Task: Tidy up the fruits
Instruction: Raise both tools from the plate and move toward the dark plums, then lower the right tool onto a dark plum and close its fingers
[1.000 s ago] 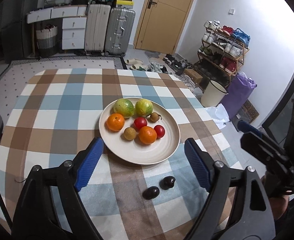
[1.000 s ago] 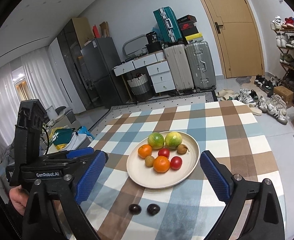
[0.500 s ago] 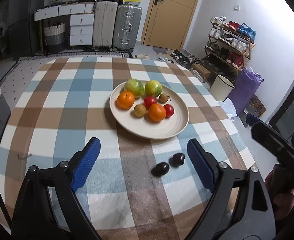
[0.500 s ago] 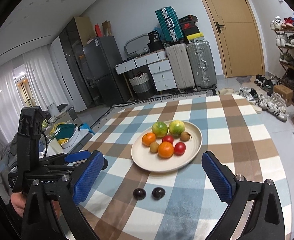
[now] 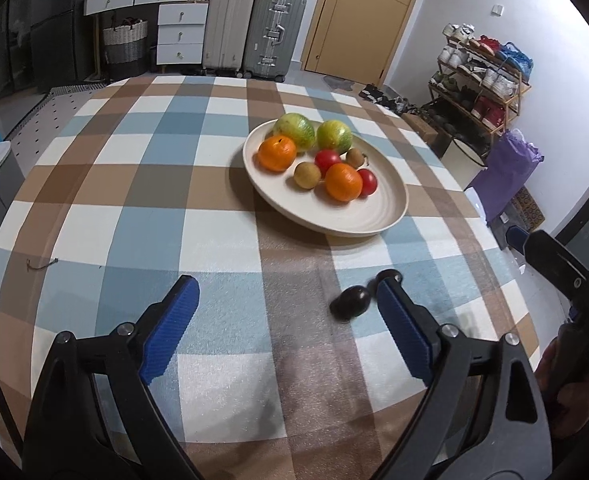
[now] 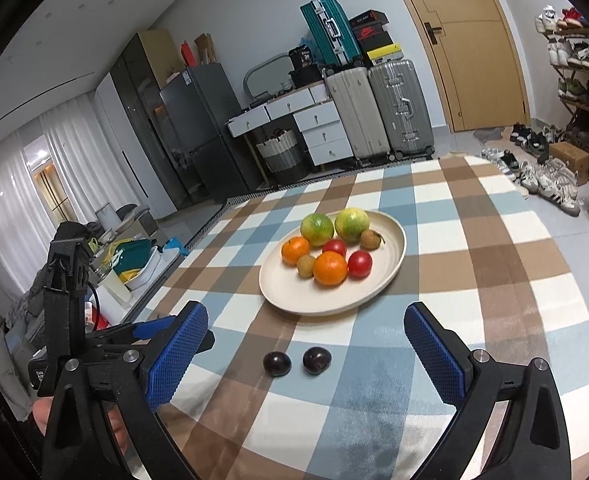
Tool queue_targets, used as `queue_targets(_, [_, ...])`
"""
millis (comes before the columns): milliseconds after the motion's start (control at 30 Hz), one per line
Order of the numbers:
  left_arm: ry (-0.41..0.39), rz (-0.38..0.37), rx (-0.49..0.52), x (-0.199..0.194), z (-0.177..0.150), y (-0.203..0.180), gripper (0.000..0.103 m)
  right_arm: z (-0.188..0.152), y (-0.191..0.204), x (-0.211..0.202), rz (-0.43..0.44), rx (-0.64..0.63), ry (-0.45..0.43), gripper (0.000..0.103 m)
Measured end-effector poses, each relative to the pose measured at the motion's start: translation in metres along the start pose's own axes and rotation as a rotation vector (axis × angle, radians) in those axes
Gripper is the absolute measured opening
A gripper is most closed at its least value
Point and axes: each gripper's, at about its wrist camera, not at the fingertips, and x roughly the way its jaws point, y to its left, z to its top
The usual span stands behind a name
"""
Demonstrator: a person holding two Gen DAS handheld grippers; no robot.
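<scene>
Checked cloth in brown, blue and white covers the counter (image 5: 142,184), and suitcases (image 6: 378,108) stand by the far wall next to a door (image 6: 470,52). On the cloth sits my cream plate (image 5: 346,220). It holds two green fruits (image 5: 294,132), two oranges (image 6: 329,267), two red tomatoes (image 6: 359,264) and two little brown fruits (image 5: 307,175).

Two dark plums (image 6: 277,363) lie on the cloth in front of the plate, side by side and not touching it. My left gripper (image 5: 286,312) is spread wide, and its jaws have just been opening. Nothing is pinched in it. One plum lies just inside its right blue pad; I think the other plum hides partly behind that pad. My right gripper (image 6: 306,352) is spread wide too, holding nothing, with both plums seen between its fingers (image 6: 176,354).
</scene>
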Motion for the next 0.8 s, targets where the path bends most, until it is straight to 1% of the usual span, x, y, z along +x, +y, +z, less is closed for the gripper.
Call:
queue_targets(200, [0.023, 0.017, -0.013, 0.015, -0.004, 0.005, 0.090, -0.012, -0.008, 0.016, -0.017, 0.008, 0.062, 0.101])
queue_targets(300, [0.036, 0.015, -0.020, 0.022, -0.004, 0.008, 0.092, -0.015, -0.010, 0.024, -0.048, 0.000, 0.092, 0.101])
queue_targets(433, [0.030, 0.026, -0.039, 0.028, -0.004, 0.012, 0.100, -0.020, -0.012, 0.034, -0.066, -0.012, 0.129, 0.100])
queue_targets(667, [0.053, 0.023, -0.055, 0.039, -0.002, 0.019, 0.100, -0.028, -0.012, 0.052, -0.068, -0.037, 0.198, 0.100])
queue_targets(800, [0.065, 0.028, -0.052, 0.043, -0.001, 0.021, 0.101, -0.031, -0.006, 0.063, -0.101, -0.097, 0.232, 0.101])
